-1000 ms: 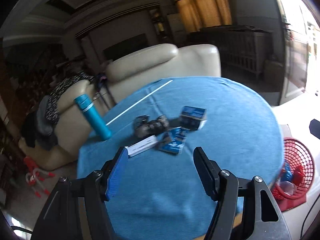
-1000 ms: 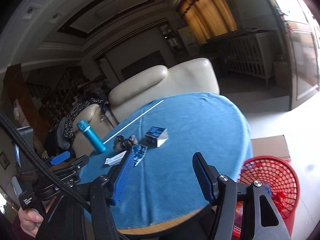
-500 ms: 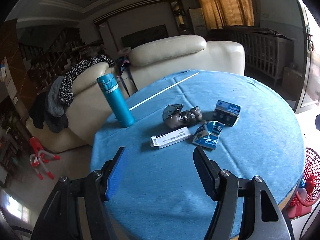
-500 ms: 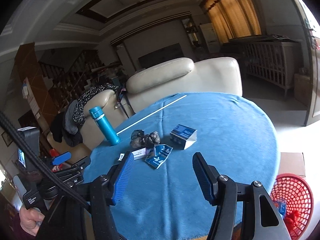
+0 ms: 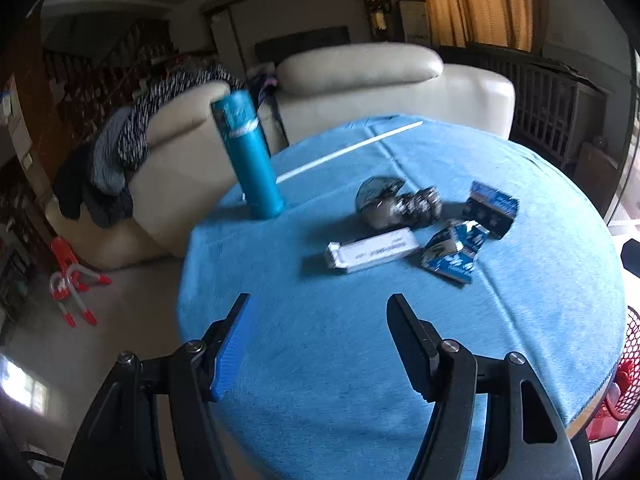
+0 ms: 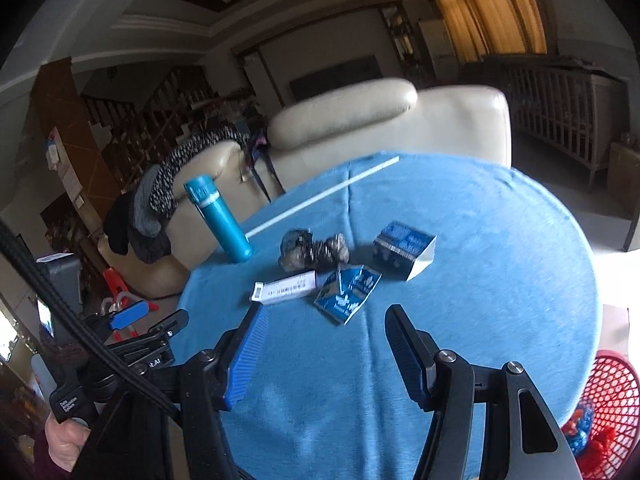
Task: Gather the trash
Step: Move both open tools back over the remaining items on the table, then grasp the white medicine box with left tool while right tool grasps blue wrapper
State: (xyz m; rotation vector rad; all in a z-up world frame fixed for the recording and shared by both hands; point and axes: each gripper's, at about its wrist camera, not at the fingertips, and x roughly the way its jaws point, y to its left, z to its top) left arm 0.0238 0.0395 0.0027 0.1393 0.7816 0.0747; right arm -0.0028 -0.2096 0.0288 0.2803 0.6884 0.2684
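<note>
On the round table's blue cloth [image 5: 360, 360] lies a cluster of trash: a white slim box [image 5: 374, 254] [image 6: 285, 288], a crumpled blue carton [image 5: 454, 254] [image 6: 347, 293], a blue box [image 5: 491, 209] [image 6: 404, 249] and a dark crumpled wrapper [image 5: 396, 202] [image 6: 314, 250]. My left gripper [image 5: 318, 304] hovers open over the cloth, short of the white box, nothing between its fingers. Over the table's near side my right gripper [image 6: 322, 314] is also open and empty, its left finger tip close to the white box in the view.
A teal flask [image 5: 248, 156] [image 6: 218, 218] stands upright at the table's left edge, a long white stick [image 5: 348, 150] behind it. A red mesh basket [image 6: 608, 412] [image 5: 628, 364] with items sits on the floor at the right. A cream sofa [image 5: 360, 80] stands beyond the table.
Both grippers have swung towards the table and come closer, so the trash now sits nearer and more central. The red basket has slid to the right edge. Jaw gaps look unchanged.
</note>
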